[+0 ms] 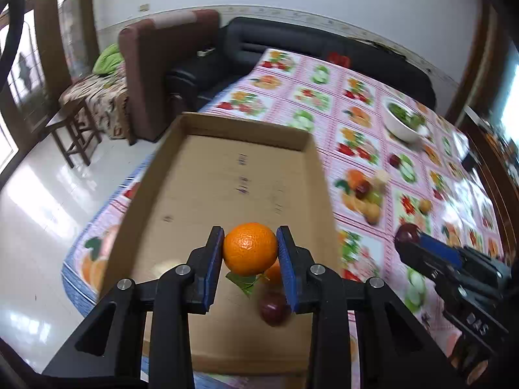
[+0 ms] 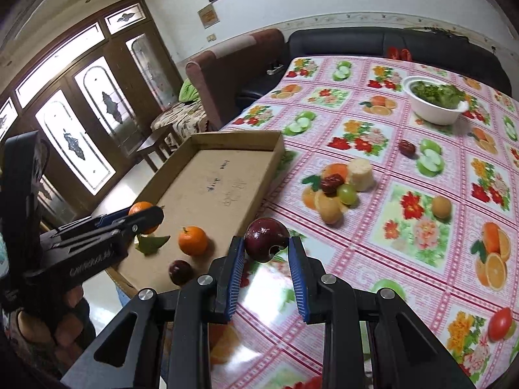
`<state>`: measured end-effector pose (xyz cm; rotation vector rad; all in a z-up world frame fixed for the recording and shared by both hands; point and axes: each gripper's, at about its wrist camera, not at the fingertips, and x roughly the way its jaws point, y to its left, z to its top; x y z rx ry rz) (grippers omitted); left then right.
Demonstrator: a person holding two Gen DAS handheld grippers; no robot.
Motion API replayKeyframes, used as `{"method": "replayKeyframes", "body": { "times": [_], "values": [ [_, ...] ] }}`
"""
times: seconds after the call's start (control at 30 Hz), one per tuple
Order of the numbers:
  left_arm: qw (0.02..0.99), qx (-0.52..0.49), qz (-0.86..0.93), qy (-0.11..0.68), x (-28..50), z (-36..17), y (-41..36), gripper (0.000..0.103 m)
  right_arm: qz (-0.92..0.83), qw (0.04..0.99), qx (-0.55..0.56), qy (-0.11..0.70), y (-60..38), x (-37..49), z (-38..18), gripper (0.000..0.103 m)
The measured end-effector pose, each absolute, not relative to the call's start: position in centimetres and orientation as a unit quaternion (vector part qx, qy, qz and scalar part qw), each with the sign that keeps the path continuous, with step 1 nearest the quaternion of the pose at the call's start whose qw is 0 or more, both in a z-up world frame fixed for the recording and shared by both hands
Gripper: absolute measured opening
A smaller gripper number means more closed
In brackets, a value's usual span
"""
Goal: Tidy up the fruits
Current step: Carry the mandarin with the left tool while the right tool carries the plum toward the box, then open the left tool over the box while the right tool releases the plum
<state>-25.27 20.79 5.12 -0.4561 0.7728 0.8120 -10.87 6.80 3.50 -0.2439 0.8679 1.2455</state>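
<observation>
Left tool [image 1: 250,249] clamps a dimpled round orange [image 1: 250,248]; right tool [image 2: 266,249] pinches a glossy plum [image 2: 266,239].

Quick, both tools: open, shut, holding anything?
Left tool: shut on an orange, above the cardboard tray.
Right tool: shut on a dark red apple.

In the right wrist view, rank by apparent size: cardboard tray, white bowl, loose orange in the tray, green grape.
1. cardboard tray
2. white bowl
3. loose orange
4. green grape

The bowl sits farther from the camera than the orange, so its true lead is probably greater than it looks.
</observation>
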Motion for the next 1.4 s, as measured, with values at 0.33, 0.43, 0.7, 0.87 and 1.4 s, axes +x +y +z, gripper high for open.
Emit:
{"method": "replayKeyframes", "body": {
  "times": [0.33,0.43,0.7,0.87,1.4],
  "values": [
    [0.781,-0.25,0.429,0.379,-25.8,3.1,27.3,0.031,0.601,0.677,-0.149,0.398,15.2,-14.2,2.1,0.028],
    [0.773,-0.251,0.433,0.389,-25.6,2.2,27.9,0.031,0.597,0.671,-0.163,0.409,17.2,-14.6,0.7,0.028],
    [0.749,-0.263,0.432,0.429,-24.9,-0.3,28.7,0.031,0.591,0.659,-0.193,0.423,20.1,-15.1,-1.5,0.028],
    [0.745,-0.275,0.431,0.428,-25.2,-0.3,28.7,0.033,0.59,0.656,-0.195,0.429,20.3,-15.2,-2.0,0.031],
    [0.769,-0.293,0.412,0.391,-26.5,2.8,26.1,0.042,0.594,0.677,-0.135,0.414,14.4,-13.8,1.6,0.043]
  ]
}}
